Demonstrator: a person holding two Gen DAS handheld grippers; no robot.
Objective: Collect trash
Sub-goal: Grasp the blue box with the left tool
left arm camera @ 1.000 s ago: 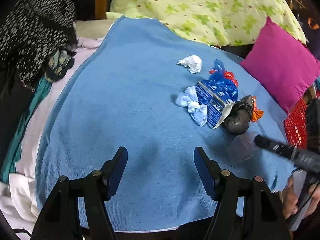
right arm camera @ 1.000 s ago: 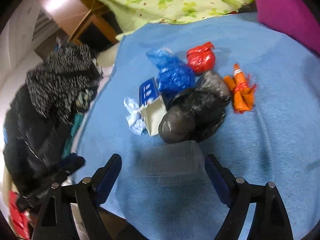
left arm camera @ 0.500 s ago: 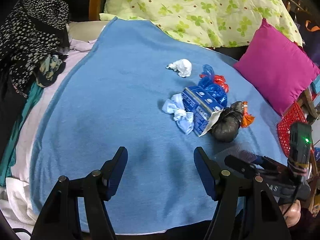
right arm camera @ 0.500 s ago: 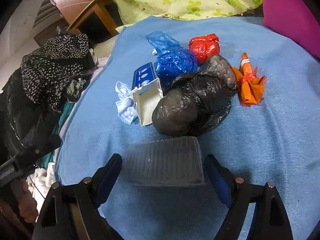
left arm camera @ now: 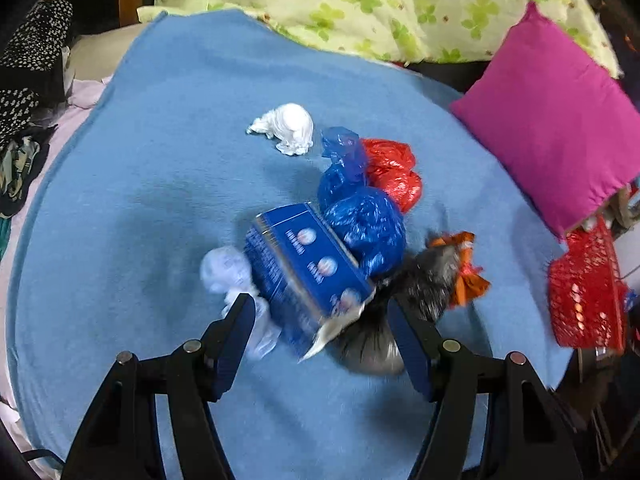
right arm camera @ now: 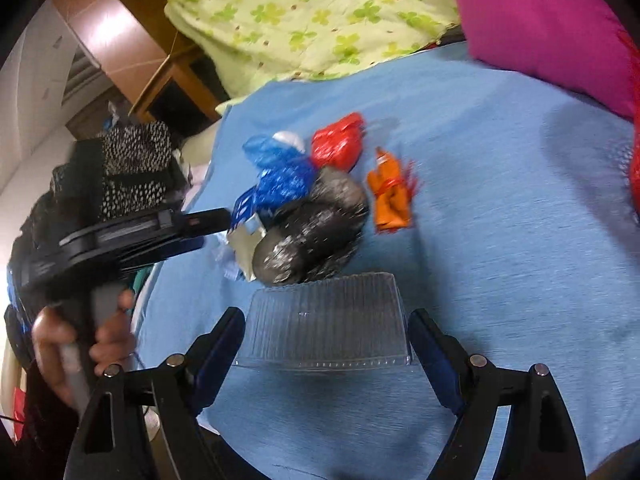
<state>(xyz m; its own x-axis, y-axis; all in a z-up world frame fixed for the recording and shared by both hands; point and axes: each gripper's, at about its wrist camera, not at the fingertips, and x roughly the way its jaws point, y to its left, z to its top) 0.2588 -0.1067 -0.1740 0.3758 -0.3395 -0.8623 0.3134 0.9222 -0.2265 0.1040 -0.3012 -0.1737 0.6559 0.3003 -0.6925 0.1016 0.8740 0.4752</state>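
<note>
Trash lies in a heap on the blue blanket point(left arm camera: 140, 200). A blue carton point(left arm camera: 304, 268) lies just ahead of my open left gripper point(left arm camera: 322, 332), its lower end between the jaws. Around it lie a pale crumpled bag point(left arm camera: 228, 272), a blue bag point(left arm camera: 360, 216), a red bag point(left arm camera: 392, 172), a black bag point(left arm camera: 404, 312), an orange wrapper point(left arm camera: 464, 272) and a white wad point(left arm camera: 288, 126). My right gripper point(right arm camera: 326, 344) is open, its jaws on either side of a clear ribbed plastic tray point(right arm camera: 328, 320); whether they touch it I cannot tell. The left gripper point(right arm camera: 208, 220) shows in the right wrist view.
A red mesh basket point(left arm camera: 584, 296) stands at the bed's right edge. A magenta pillow point(left arm camera: 560, 120) and a green clover quilt point(left arm camera: 380, 4) lie at the back. Dark spotted clothes point(left arm camera: 28, 64) are piled at the left.
My left gripper has moved forward and right to the blue carton. My right gripper has closed in on the clear tray, which now sits between its jaws.
</note>
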